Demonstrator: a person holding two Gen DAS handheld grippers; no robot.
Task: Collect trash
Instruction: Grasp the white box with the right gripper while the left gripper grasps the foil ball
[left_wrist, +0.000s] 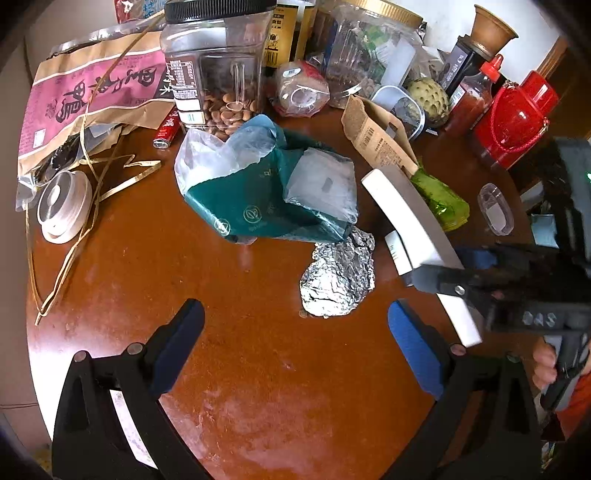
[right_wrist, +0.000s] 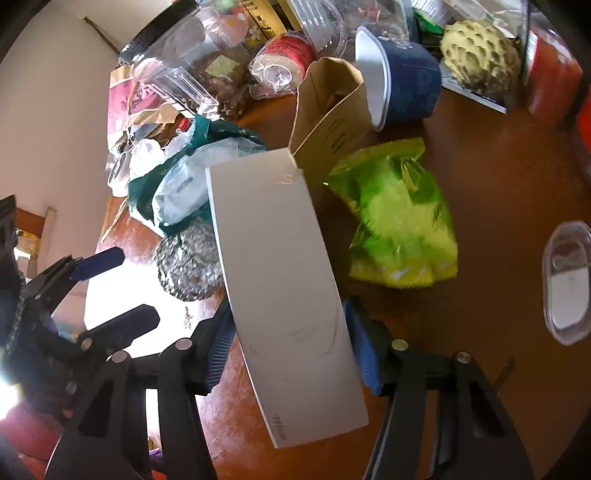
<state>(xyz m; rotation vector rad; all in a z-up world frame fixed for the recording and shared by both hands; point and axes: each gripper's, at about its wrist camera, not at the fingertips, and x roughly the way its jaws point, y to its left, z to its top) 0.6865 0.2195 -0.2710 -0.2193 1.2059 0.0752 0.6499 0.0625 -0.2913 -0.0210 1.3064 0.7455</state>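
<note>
My right gripper (right_wrist: 288, 343) is shut on a long white box (right_wrist: 284, 280) and holds it above the brown table (right_wrist: 491, 206); the box also shows in the left wrist view (left_wrist: 410, 229), clamped by the right gripper (left_wrist: 443, 284). My left gripper (left_wrist: 295, 328) is open and empty, low over the table (left_wrist: 240, 332), just short of a crumpled foil ball (left_wrist: 340, 277). Behind the foil lies a green-and-clear plastic bag (left_wrist: 266, 184). A green snack wrapper (right_wrist: 399, 214) lies right of the box. The left gripper's fingers (right_wrist: 110, 258) show at the right wrist view's left.
The table's far side is crowded: a nut jar (left_wrist: 214, 66), a pink paper bag (left_wrist: 92, 96), a tape roll (left_wrist: 62, 206), a brown paper pouch (left_wrist: 376, 136), a red flask (left_wrist: 517, 114), a custard apple (right_wrist: 480, 55), a blue bowl (right_wrist: 399, 77), a small clear tub (right_wrist: 569, 280).
</note>
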